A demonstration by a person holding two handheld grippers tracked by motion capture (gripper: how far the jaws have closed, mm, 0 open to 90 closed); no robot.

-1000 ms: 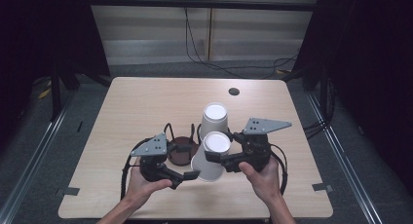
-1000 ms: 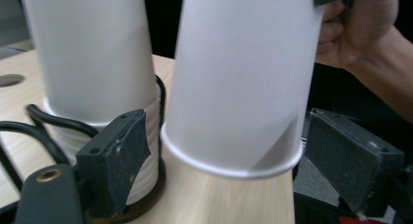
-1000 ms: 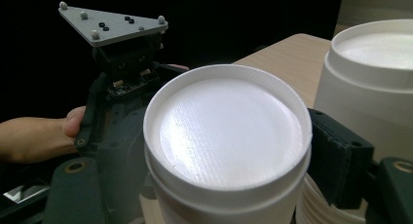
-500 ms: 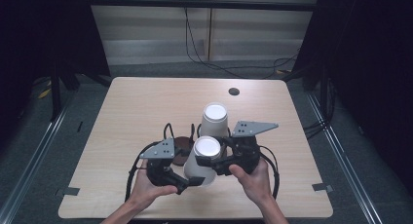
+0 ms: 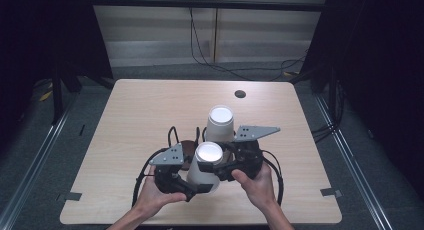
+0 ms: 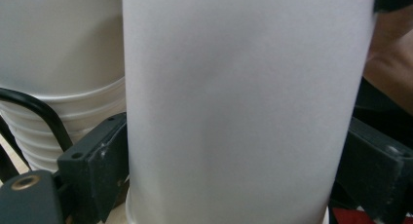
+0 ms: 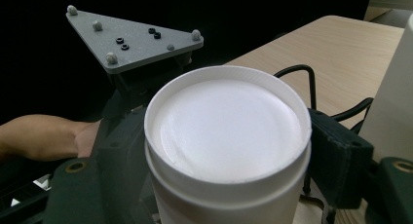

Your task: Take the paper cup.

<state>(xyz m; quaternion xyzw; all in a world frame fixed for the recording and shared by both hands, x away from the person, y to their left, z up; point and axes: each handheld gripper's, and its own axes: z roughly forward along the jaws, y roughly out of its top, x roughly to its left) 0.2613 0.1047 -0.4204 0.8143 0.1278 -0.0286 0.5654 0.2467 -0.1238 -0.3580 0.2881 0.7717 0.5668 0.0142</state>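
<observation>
Two white paper cups stand upside down on the wooden table (image 5: 125, 120), and the work in hand centres on the near cup (image 5: 206, 165), which sits between the person's two hands at the front edge. The right gripper (image 5: 220, 166) has its jaws narrowed around the upper part of this cup, just under its upturned base, and appears to hold it; in the right gripper view the black jaws press the near cup (image 7: 228, 136) from both sides. The left gripper (image 5: 197, 186) sits lower on the same cup, its jaws have just been opening, and in the left gripper view they flank the near cup (image 6: 243, 107) without clearly pressing it. The far cup (image 5: 220, 122), which looks like a stack of several nested cups, stands just behind, near the table's middle. Judging from this, one cup has been brought apart from the stack and handed over to the right gripper's hold; what remains seems to be drawing the left gripper clear and setting the cup at its place.
</observation>
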